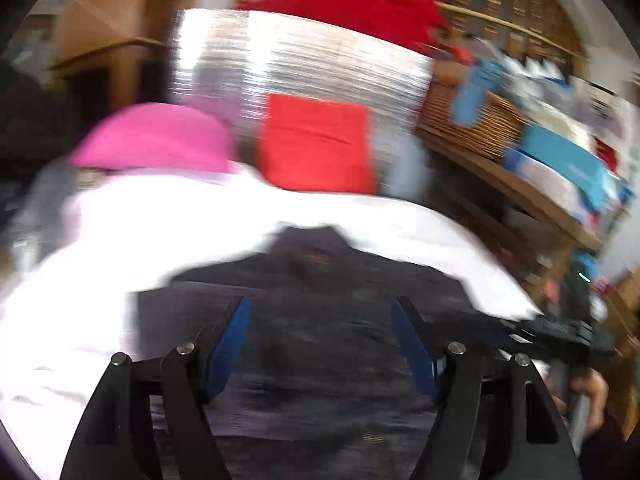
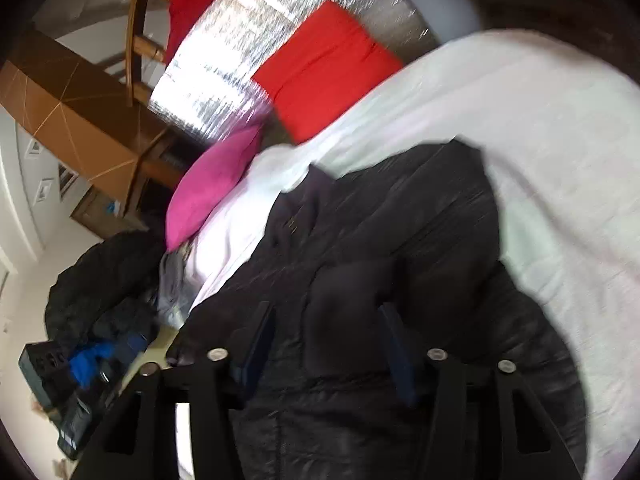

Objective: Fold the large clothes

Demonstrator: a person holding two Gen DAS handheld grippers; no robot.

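My left gripper [image 1: 320,336] hangs over the black jacket [image 1: 312,320], fingers spread apart, nothing between them. My right gripper [image 2: 326,344] is spread too, over the same jacket [image 2: 380,240] lying on the white sheet [image 2: 540,140]. A pink pillow [image 2: 212,188] sits at ten o'clock, a red pillow [image 2: 324,68] at twelve.

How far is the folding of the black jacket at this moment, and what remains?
Done: the black padded jacket lies spread on the white sheet, collar toward the pink pillow. In hand: nothing; the left tool and right tool both hover open above it, gripping no fabric. Left: apparently every fold, since no neat fold shows, only a bulge near the right tool.
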